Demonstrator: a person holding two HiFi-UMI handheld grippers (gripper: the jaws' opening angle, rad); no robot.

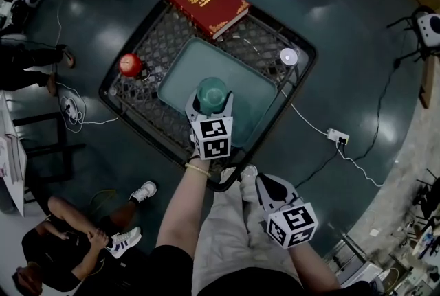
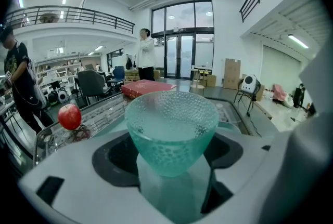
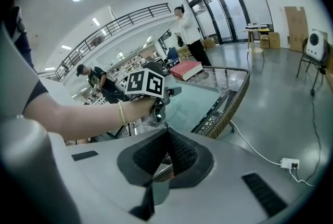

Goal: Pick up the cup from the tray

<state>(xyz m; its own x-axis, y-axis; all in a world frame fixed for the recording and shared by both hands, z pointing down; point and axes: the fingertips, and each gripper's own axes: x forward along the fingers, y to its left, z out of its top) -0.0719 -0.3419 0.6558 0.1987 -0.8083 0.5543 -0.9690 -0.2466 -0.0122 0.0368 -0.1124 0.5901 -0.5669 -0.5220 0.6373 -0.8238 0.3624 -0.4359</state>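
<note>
1 cup (image 2: 171, 127) gripped in left claw (image 1: 211, 108) (book (image 1: 206, 1) cover illegible).

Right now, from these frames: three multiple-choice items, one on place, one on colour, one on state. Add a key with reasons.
1. Where is the cup?
A. on the floor
B. between the jaws of the left gripper, over the tray
C. beside the apple

2. What colour is the book?
A. blue
B. red
C. white

3. How do the jaws of the right gripper stand?
A. together, empty
B. closed on the cup
C. wide apart round the apple

Key:
1 B, the left gripper view shows the cup upright between its jaws.
2 B, the cover is red with gold trim.
3 A, the pads meet with nothing between them.
</note>
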